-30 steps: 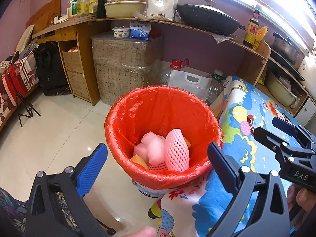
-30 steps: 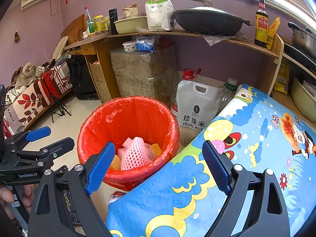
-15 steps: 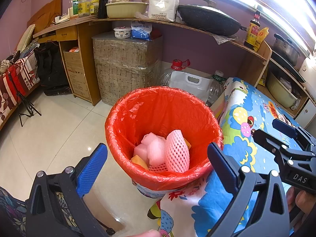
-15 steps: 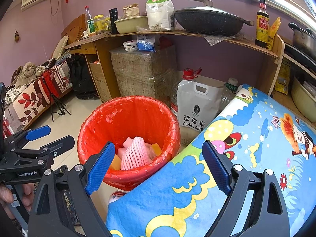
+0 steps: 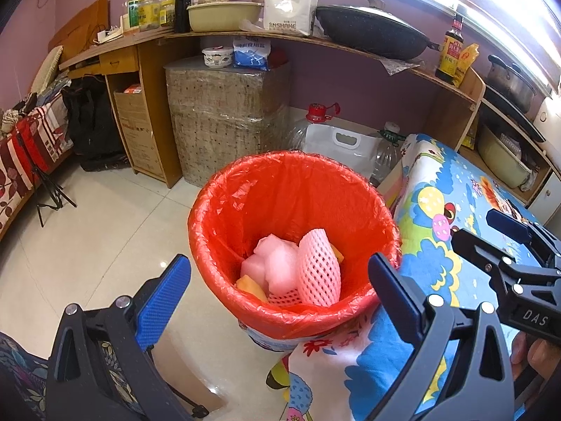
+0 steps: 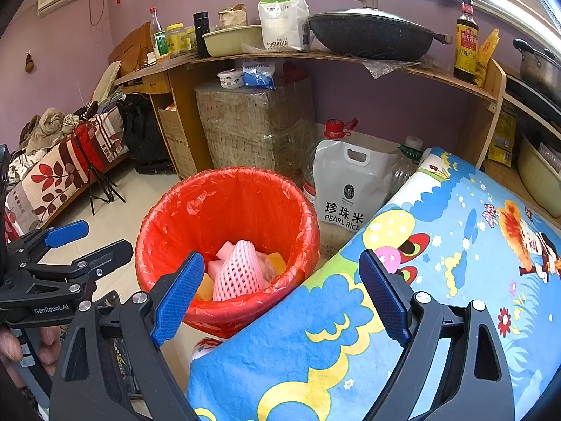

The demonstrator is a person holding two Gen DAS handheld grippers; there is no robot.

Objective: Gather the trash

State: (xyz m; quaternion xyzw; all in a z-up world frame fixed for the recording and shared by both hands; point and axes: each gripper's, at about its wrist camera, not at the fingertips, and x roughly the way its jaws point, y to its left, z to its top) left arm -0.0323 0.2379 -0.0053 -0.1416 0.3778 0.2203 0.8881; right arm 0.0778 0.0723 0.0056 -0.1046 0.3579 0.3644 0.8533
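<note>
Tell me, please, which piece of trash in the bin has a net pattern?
The pink foam net sleeve, standing on end toward the right of the bin. The pink foam lumps beside it are smooth, and the orange bits are plain.

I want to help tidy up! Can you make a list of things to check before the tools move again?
1. Left tool empty and open: ok.
2. Right tool empty and open: ok.
3. Red bin liner folded over the rim: ok.
4. Foam net and other scraps inside the bin, room left above: ok.
5. Any trash left on the cartoon tablecloth: none in the part that shows; the rest cannot tell.
</note>
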